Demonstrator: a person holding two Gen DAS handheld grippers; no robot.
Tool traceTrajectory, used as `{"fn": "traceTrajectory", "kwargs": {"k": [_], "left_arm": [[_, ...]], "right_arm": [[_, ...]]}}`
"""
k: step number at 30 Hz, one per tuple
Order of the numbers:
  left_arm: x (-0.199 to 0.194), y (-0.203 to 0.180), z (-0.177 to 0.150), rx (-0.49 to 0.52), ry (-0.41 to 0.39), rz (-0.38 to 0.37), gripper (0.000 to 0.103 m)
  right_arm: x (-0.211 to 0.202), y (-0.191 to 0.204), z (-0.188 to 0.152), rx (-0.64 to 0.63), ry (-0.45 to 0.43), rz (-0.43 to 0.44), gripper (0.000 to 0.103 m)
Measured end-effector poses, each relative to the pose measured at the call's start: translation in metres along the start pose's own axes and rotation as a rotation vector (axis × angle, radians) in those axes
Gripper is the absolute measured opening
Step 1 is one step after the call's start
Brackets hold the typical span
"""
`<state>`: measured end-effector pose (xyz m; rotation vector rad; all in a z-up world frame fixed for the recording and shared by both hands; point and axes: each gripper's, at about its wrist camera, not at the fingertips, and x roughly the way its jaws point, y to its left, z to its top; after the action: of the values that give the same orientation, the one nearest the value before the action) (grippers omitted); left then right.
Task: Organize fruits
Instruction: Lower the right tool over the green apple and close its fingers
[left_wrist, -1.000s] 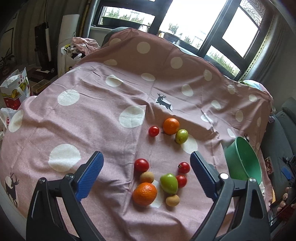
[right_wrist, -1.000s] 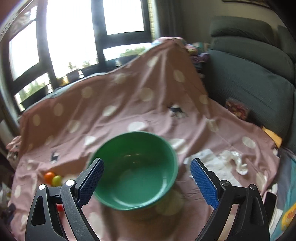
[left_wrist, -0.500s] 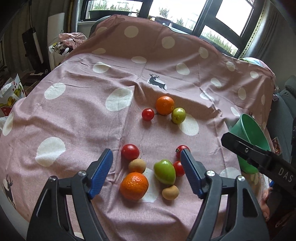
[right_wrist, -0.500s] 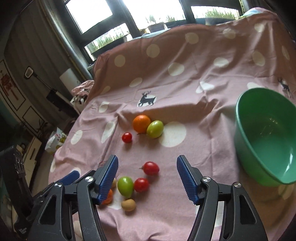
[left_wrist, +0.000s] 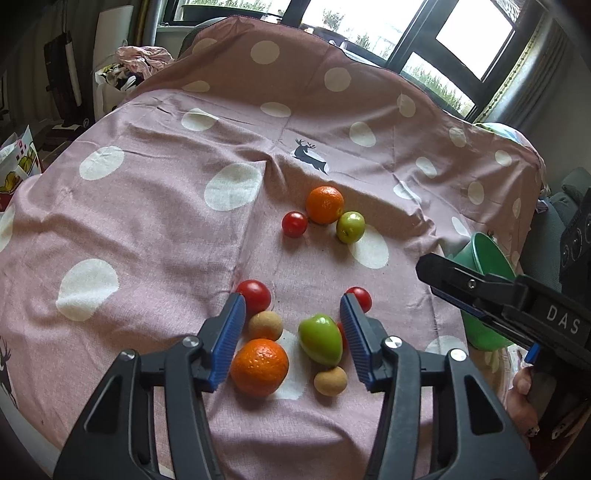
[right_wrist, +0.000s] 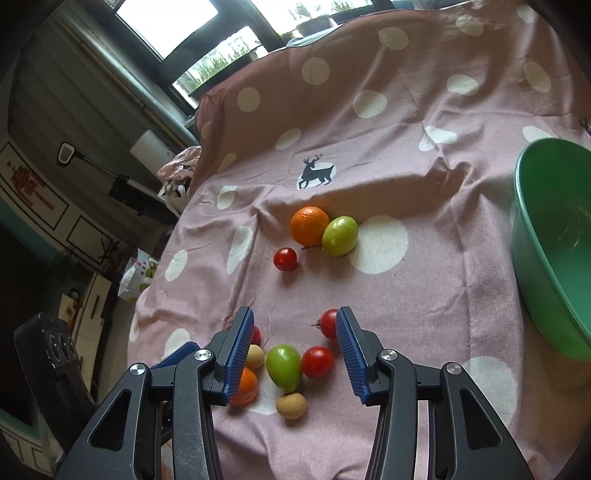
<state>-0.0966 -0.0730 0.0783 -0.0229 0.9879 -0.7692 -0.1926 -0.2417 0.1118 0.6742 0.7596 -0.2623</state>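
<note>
Fruit lies in two groups on a pink dotted cloth (left_wrist: 155, 221). The near group has an orange (left_wrist: 259, 366), a green fruit (left_wrist: 320, 338), red tomatoes (left_wrist: 254, 290) and small tan fruits (left_wrist: 265, 325). The far group has an orange (left_wrist: 324, 204), a green fruit (left_wrist: 350, 226) and a tomato (left_wrist: 294, 224). My left gripper (left_wrist: 291, 339) is open above the near group. My right gripper (right_wrist: 293, 352) is open above the same group, over the green fruit (right_wrist: 283, 365). A green bowl (right_wrist: 554, 258) stands at the right, empty.
The right gripper's body (left_wrist: 517, 310) reaches in from the right in the left wrist view, in front of the bowl (left_wrist: 484, 258). The cloth rises over a hump at the back (left_wrist: 295, 74). Bags and clutter lie off the table's left edge (left_wrist: 14, 166).
Both grippers have come down and closer to the near fruit group, and their jaws have narrowed. The right gripper swung left from the bowl to the fruit.
</note>
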Motion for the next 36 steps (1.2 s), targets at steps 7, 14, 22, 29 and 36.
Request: {"fn": "traceTrajectory", "kwargs": {"k": [7, 14, 22, 29, 36], "left_arm": [[-0.002, 0.031, 0.006, -0.114, -0.005, 0.047, 0.042], [-0.005, 0.048, 0.008, -0.176, -0.005, 0.047, 0.042], [-0.008, 0.048, 0.008, -0.170, -0.004, 0.028, 0.042], [-0.004, 0.039, 0.007, -0.143, 0.010, 0.013, 0.042], [0.002, 0.025, 0.003, -0.097, 0.040, -0.005, 0.042]], "right_arm": [[0.045, 0.026, -0.001, -0.131, 0.102, -0.087, 0.039], [0.072, 0.018, -0.023, -0.089, 0.239, -0.033, 0.033], [0.078, 0.021, -0.033, -0.109, 0.263, -0.060, 0.033], [0.075, 0.018, -0.037, -0.089, 0.237, -0.039, 0.033], [0.065, -0.004, -0.028, 0.025, 0.203, -0.007, 0.031]]}}
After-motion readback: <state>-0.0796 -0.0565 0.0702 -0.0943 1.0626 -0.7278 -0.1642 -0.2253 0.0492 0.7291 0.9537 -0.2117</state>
